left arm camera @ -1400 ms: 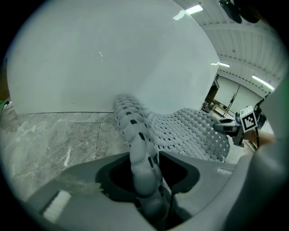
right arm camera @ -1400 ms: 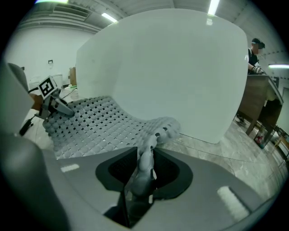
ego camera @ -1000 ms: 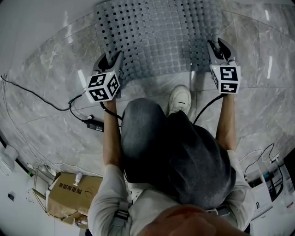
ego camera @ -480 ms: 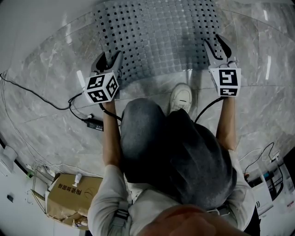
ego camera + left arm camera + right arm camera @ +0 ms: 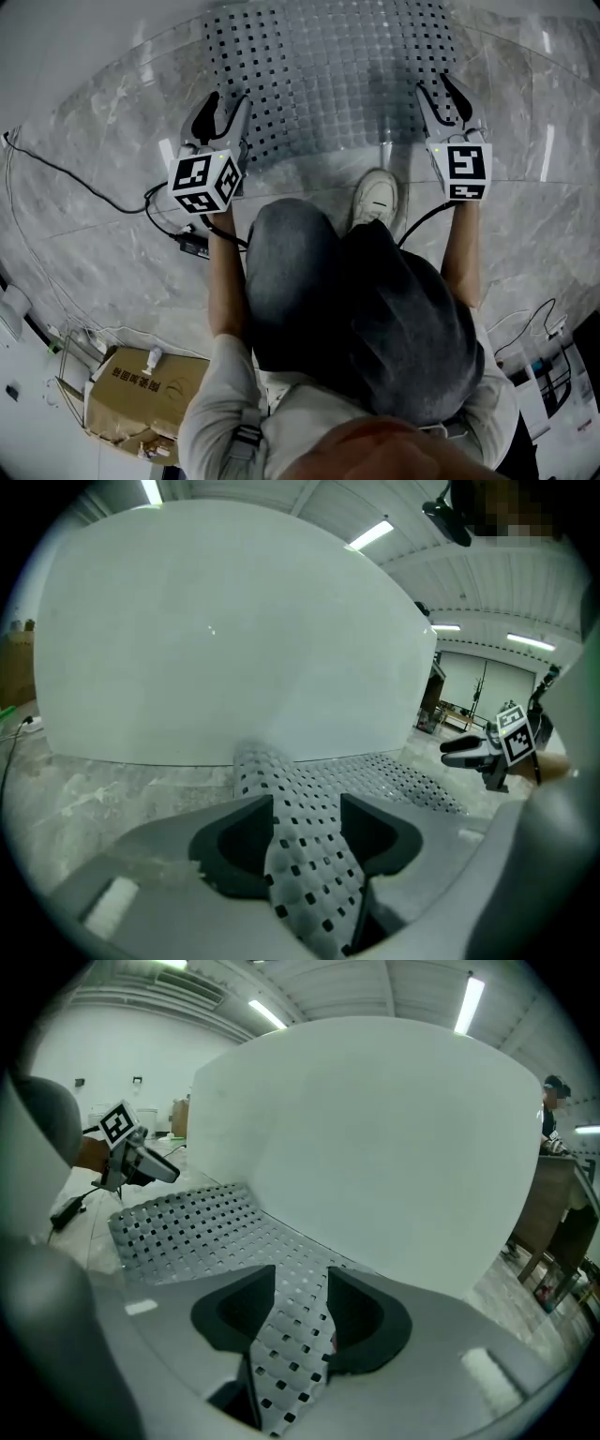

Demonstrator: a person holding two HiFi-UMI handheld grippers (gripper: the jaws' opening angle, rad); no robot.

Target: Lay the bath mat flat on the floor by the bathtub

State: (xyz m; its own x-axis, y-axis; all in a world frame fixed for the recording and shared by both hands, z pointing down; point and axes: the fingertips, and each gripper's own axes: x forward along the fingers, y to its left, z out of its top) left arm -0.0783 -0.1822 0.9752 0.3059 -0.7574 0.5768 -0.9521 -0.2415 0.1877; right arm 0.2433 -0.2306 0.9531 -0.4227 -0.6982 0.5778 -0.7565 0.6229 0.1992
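Observation:
The grey perforated bath mat (image 5: 328,75) lies spread on the marble floor against the white bathtub (image 5: 234,639). My left gripper (image 5: 218,108) is at the mat's near left corner and my right gripper (image 5: 442,94) at its near right corner. Both have just been opening their jaws. In the left gripper view a strip of mat (image 5: 309,855) still runs between the spread jaws of the left gripper (image 5: 307,803). The right gripper view shows the mat (image 5: 187,1222) passing between the jaws of the right gripper (image 5: 301,1274) the same way. Neither pair of jaws presses on it.
The person's white shoe (image 5: 378,197) stands just short of the mat's near edge. A black cable (image 5: 84,183) and a power adapter (image 5: 192,246) lie on the floor at left. A cardboard box (image 5: 131,403) sits at lower left; more cables (image 5: 534,328) lie at right.
Both grippers' jaws have spread wider at the mat's near corners. Both grippers have lifted a little. The mat's near edge now lies flatter on the floor.

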